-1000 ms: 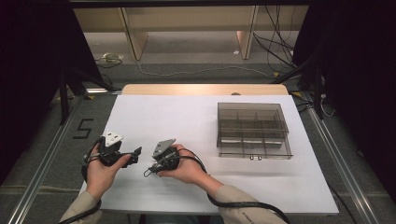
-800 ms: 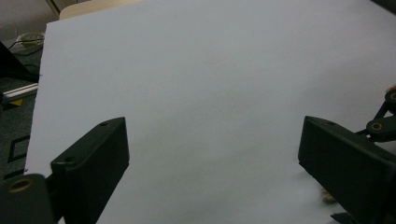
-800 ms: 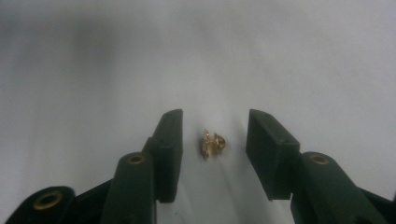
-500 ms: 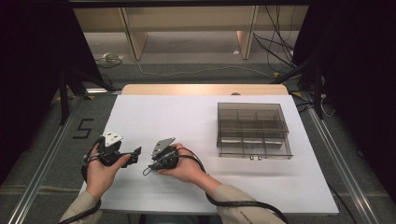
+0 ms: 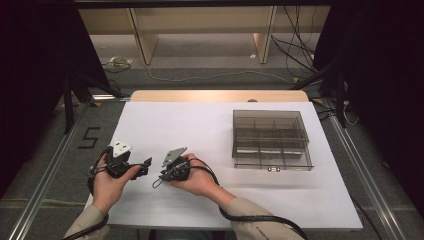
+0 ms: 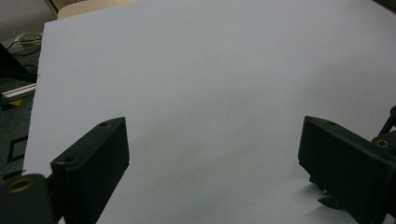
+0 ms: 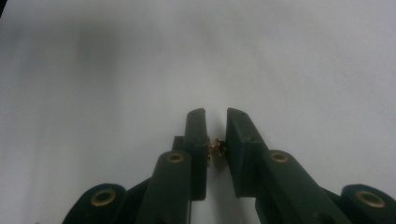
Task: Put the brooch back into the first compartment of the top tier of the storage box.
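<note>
Fingers of your right gripper [image 7: 215, 116] have just been closing and now pinch a small brass part [image 7: 216, 146] above the desk [image 5: 210, 125]; left gripper [image 6: 212, 154] fingers gape empty, the compartment box [image 5: 270, 137] well apart.

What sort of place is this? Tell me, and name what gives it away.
Probably a lab bench rigged for recording manipulation. A white-covered table stands between dark curtains, loose cables run across the floor behind it, and a person's hands work a left gripper and right gripper near a clear compartment box.
</note>
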Demonstrator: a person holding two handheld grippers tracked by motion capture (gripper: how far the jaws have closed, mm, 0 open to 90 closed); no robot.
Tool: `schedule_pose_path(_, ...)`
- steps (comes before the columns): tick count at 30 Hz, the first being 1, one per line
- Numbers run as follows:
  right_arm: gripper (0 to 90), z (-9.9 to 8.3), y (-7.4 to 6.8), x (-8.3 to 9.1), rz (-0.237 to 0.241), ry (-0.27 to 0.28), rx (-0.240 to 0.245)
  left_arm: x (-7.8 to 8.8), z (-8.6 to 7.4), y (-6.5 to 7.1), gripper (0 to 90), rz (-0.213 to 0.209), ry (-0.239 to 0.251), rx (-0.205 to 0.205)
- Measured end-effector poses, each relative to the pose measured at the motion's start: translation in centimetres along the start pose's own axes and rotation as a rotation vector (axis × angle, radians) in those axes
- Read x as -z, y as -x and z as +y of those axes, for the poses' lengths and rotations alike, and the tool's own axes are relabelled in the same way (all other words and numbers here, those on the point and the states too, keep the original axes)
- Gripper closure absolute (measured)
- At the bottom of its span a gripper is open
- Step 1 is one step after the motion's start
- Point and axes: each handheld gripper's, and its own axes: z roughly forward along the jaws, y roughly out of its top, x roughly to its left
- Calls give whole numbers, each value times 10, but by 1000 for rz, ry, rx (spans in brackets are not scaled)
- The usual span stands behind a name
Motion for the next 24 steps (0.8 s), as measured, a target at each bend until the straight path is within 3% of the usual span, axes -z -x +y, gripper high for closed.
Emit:
schedule_pose_path(12,806,0,-1,3,-6,25,2,0,0,0,85,-1,3,5)
schedule_pose_path(24,807,-5,1,33,-25,78,-17,1,-1,0,85,-5,1,1)
